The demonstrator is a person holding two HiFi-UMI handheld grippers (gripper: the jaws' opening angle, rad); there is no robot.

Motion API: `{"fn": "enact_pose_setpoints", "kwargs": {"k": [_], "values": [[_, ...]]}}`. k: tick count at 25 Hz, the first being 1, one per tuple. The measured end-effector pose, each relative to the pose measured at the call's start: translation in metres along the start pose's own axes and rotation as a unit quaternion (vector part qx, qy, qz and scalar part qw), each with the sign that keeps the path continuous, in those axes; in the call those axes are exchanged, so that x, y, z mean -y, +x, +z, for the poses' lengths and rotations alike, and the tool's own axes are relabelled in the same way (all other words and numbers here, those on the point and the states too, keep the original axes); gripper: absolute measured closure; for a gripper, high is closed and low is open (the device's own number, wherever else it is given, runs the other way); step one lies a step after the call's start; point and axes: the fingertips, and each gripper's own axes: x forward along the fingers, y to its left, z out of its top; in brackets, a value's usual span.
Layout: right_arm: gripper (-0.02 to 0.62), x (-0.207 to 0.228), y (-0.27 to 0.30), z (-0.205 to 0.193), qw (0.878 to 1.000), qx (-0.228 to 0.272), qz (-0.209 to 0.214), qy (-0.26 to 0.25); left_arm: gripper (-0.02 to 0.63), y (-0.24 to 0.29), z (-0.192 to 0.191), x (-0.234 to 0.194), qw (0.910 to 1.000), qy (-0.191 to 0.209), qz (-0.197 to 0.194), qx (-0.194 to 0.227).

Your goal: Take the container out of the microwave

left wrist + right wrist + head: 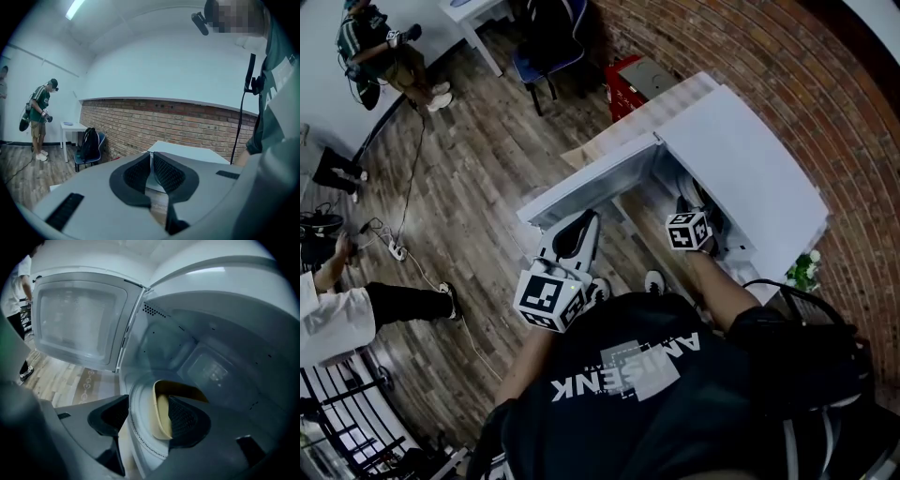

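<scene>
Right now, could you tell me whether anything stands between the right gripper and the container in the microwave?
Nothing visible does. The microwave door is swung open to the left, and the right gripper reaches into the cavity, its jaws apart on either side of the near wall of the yellow container.

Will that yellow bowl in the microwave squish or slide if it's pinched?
The pale yellow, thin-walled container keeps a crisp rim, so it probably stays stiff. It looks light and sits on a smooth round glass plate, so a nudge from the open right gripper might slide it.
</scene>
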Motion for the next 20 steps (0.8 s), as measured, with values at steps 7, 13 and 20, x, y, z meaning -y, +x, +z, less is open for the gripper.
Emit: {"fn": "enact_pose_setpoints", "kwargs": {"k": [7,13,20], "values": [[0.339,0.002,0.019,-0.006,0.999,-0.025,-0.001,-0.036,0.591,-0.010,-0.001,-0.003,0.9998,0.000,0.020,-0.003],[0.341,0.005,0.030,-0.003,0.998,-0.035,-0.010,-0.055,0.591,-0.019,-0.002,-0.009,0.9993,-0.006,0.038,0.000],[0.436,0.010,0.034,0.000,0.996,-0.058,-0.020,-0.068,0.591,-0.028,-0.007,-0.015,0.9987,-0.017,0.049,0.002]]}}
